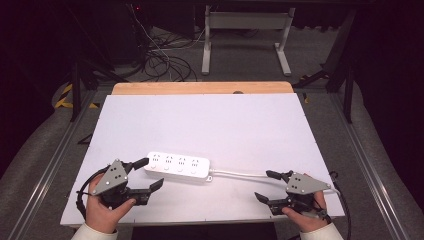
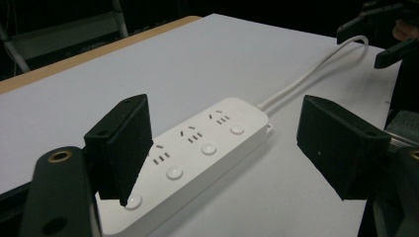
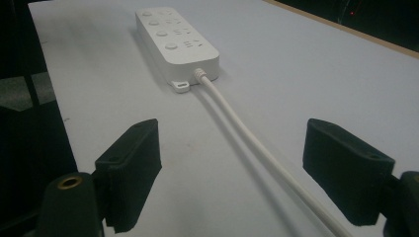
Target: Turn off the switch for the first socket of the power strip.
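White power strip (image 1: 178,166) lies just beside the spread left hand-held gripper (image 1: 149,173).

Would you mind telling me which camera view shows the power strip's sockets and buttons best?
The left gripper view: the power strip lies close between the open left tongs, with socket slots and round buttons distinct. The right gripper view shows it farther off, from its cable end. The high view shows it whole but small.

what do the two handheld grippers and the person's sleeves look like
Both the left gripper and right gripper are black, each with two blocky black jaws, a grey three-cornered plate with small holes on top, and a black trailing cable. Brass-coloured inserts show near the jaw bases. The sleeves are white.
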